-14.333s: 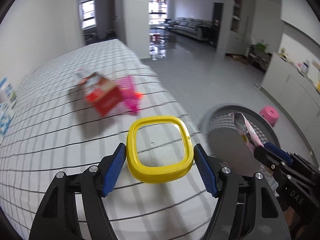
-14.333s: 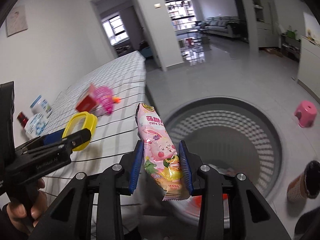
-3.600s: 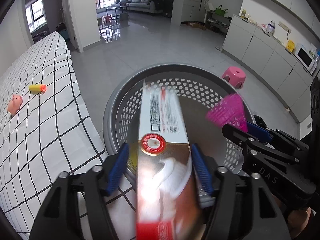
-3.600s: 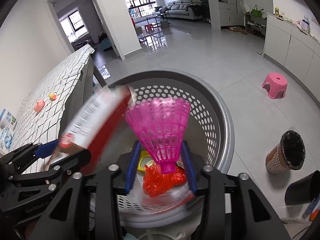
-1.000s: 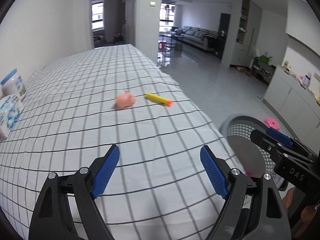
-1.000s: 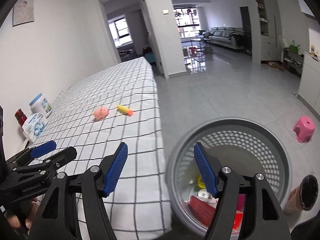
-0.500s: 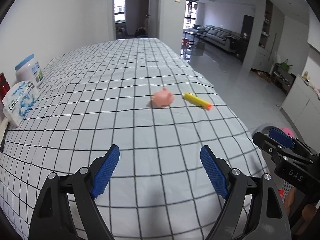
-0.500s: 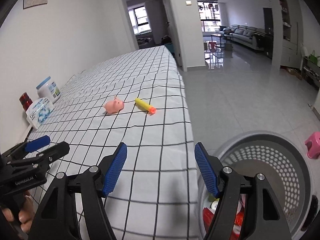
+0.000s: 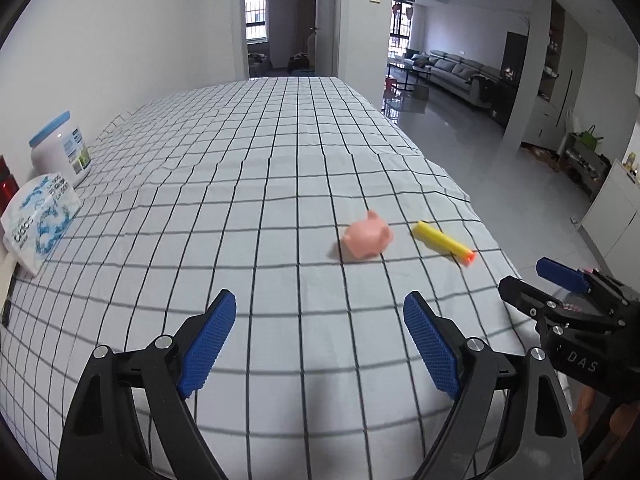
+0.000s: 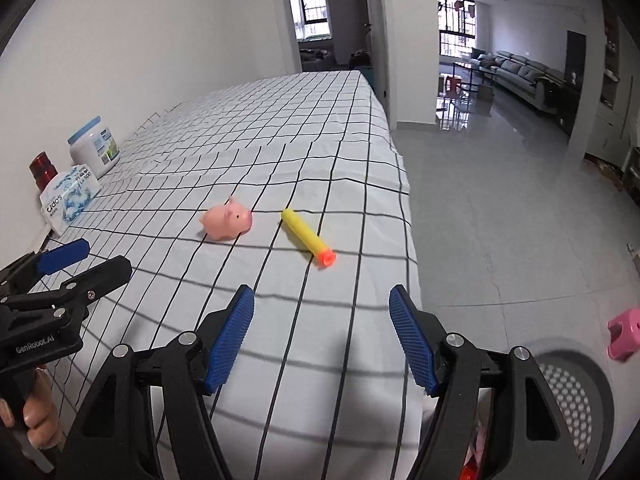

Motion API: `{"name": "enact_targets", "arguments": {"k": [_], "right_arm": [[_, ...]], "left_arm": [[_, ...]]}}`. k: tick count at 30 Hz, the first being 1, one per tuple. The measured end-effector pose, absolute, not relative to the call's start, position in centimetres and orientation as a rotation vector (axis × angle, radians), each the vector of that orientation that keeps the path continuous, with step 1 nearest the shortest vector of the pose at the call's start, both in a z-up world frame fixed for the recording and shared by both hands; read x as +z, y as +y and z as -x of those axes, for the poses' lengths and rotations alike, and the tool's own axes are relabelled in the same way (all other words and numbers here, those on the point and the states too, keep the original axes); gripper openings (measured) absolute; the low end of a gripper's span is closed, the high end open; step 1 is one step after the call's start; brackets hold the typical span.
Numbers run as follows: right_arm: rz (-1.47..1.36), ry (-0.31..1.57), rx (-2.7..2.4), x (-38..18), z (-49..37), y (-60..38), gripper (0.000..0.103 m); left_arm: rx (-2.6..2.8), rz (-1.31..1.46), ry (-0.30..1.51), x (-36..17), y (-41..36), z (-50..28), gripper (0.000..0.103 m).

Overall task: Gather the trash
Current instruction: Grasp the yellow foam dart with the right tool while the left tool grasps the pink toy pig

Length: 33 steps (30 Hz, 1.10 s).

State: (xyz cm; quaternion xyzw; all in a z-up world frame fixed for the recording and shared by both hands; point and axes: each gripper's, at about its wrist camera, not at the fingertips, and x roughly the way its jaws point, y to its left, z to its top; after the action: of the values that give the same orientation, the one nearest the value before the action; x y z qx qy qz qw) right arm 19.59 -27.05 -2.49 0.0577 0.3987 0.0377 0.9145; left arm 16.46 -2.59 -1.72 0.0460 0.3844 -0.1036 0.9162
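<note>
A pink toy pig [image 9: 367,237] [image 10: 226,221] and a yellow foam dart with an orange tip [image 9: 443,243] [image 10: 307,237] lie side by side on the checked tablecloth [image 9: 260,184] near its right edge. My left gripper [image 9: 318,340] is open and empty, above the cloth short of the pig. My right gripper [image 10: 322,336] is open and empty, above the cloth short of the dart. The grey perforated bin [image 10: 576,392] stands on the floor at the lower right of the right wrist view, with trash inside.
A white jar with a blue lid [image 9: 60,148] [image 10: 94,146], a tissue pack [image 9: 38,220] [image 10: 69,197] and a red object [image 10: 42,169] stand by the wall on the left. A pink stool [image 10: 625,334] is on the floor.
Both grippers, after dropping the box and the shuttlecock in the bin, have swung left over the table and moved closer to the pig and the dart. The bin has slid out to the right.
</note>
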Motion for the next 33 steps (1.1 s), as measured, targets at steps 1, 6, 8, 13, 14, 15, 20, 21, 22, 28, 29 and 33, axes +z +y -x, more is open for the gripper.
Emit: {"name": "enact_targets", "arguments": {"k": [1, 6, 8, 13, 14, 15, 20, 21, 22, 28, 29, 33], "right_arm": [[-0.112, 0.826, 0.077, -2.5, -20.0, -27.0, 0.067], [-0.084, 0.855, 0.082, -3.1, -22.0, -26.7, 0.067], [-0.078, 0.861, 0.083, -3.2, -22.8, -26.7, 0.067], [-0.098, 0.880, 0.068, -3.9, -24.3, -26.9, 0.067], [-0.097, 0.884, 0.069, -4.0, -24.5, -26.9, 0.067], [-0.090, 0.887, 0.067, -4.2, -24.9, -26.8, 0.067], [-0.078, 0.906, 0.071, -4.6, -26.0, -26.7, 0.067], [-0.079, 0.910, 0.073, -4.7, -26.3, -26.8, 0.067], [-0.079, 0.913, 0.075, -4.8, -26.5, -26.7, 0.067], [-0.050, 0.938, 0.096, -5.4, -27.7, -26.0, 0.060], [-0.041, 0.945, 0.100, -5.6, -27.8, -25.8, 0.056], [0.005, 0.942, 0.100, -5.6, -28.0, -25.0, 0.041]], "left_arm": [[-0.212, -0.097, 0.793, -1.9, -2.6, -16.8, 0.084], [-0.221, -0.096, 0.812, -2.3, -2.7, -18.3, 0.084], [-0.223, -0.103, 0.809, -2.3, -2.8, -18.6, 0.084], [-0.229, -0.120, 0.819, -2.7, -3.1, -19.6, 0.084], [-0.232, -0.124, 0.819, -2.8, -3.2, -19.8, 0.084], [-0.231, -0.131, 0.817, -2.8, -3.2, -20.0, 0.084], [-0.228, -0.138, 0.818, -3.1, -3.7, -20.9, 0.087], [-0.229, -0.137, 0.819, -3.1, -3.8, -21.1, 0.087], [-0.228, -0.137, 0.821, -3.2, -3.9, -21.2, 0.087], [-0.221, -0.128, 0.845, -3.9, -3.8, -22.2, 0.087], [-0.219, -0.125, 0.851, -4.1, -3.7, -22.3, 0.087], [-0.215, -0.120, 0.858, -4.3, -3.6, -22.7, 0.087]]}}
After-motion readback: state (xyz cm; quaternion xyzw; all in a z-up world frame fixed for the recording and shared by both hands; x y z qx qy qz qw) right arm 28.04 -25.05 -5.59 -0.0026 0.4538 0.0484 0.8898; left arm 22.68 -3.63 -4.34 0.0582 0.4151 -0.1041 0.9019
